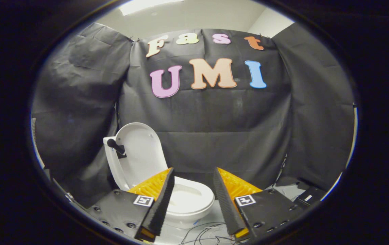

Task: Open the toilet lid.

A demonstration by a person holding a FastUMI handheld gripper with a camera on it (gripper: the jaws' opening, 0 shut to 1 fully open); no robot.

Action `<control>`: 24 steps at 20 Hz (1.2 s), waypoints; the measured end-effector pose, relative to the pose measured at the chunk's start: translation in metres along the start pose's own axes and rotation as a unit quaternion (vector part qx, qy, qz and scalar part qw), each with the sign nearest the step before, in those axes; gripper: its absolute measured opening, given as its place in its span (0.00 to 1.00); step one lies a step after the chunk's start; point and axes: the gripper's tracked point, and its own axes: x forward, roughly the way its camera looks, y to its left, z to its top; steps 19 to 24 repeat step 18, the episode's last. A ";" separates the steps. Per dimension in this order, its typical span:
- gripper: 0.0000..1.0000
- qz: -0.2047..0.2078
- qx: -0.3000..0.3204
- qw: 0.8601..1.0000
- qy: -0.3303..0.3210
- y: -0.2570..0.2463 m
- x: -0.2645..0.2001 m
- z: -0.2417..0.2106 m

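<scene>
White oval plastic toilet lid (140, 149) upright against tank, white ceramic bowl (189, 200) exposed just beyond fingers; opening looks done. Gripper (193, 200) fingers spread apart, clamping nothing, clear of lid. Likely only retreat left

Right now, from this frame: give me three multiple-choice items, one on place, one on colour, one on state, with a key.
1. Where is the toilet relative to the tool?
A. Ahead of the fingers, its bowl seen between them
B. Clamped between the fingers
C. Hung on the wall

2. What colour is the lid?
A. Black
B. White
C. Blue

3. What state is the lid in?
A. Flat down on the bowl
B. Raised upright
C. Off, lying on the floor

Key: 1 A, the bowl shows in the gap beyond the fingers. 2 B, lid and bowl are both white. 3 B, the lid stands up behind the open bowl; the tool is open, holding nothing.
</scene>
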 end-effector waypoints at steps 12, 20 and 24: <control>1.00 0.000 0.000 1.000 0.000 -0.001 0.000 0.000; 1.00 0.000 0.000 1.000 0.000 -0.001 0.000 0.000; 1.00 0.000 0.000 1.000 0.000 -0.001 0.000 0.000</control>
